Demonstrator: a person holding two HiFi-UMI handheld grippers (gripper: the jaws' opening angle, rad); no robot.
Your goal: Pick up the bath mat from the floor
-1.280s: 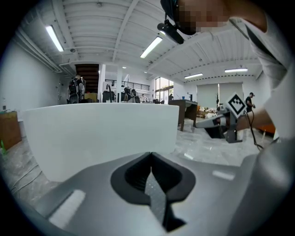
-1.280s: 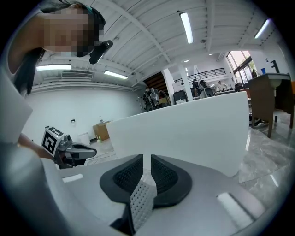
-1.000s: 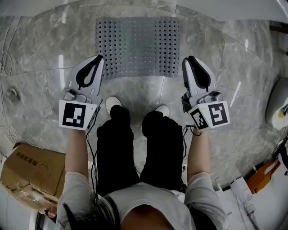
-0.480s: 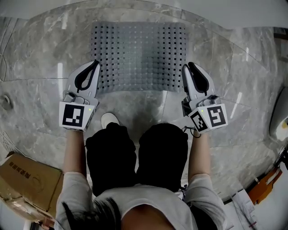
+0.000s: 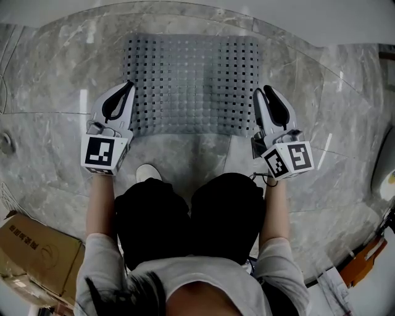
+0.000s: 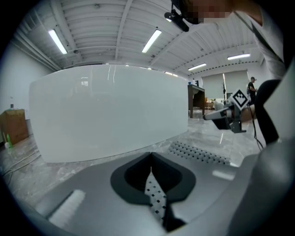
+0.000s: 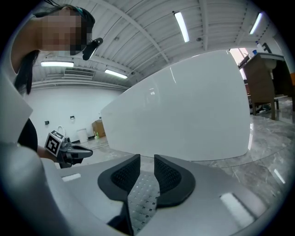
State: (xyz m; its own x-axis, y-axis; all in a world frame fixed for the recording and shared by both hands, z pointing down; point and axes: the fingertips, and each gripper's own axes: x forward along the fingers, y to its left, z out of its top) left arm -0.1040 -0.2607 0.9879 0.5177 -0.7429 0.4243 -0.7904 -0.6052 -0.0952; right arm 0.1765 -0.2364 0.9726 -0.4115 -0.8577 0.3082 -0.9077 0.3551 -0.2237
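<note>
The grey perforated bath mat lies flat on the marble floor in front of a white tub. My left gripper hovers at the mat's left edge, jaws shut with nothing held. In the left gripper view the tips meet, and a strip of mat shows beneath them. My right gripper is at the mat's right edge. Its jaws are opening, with nothing gripped. The mat shows below through the gap.
The white tub wall stands just past the mat. The person's dark legs and a white shoe are behind the grippers. A cardboard box sits at the lower left. An orange object and a white object lie at the right.
The person has crouched and leaned forward. Both grippers have moved ahead from the mat's near corners to its two side edges. The mat looks closer.
</note>
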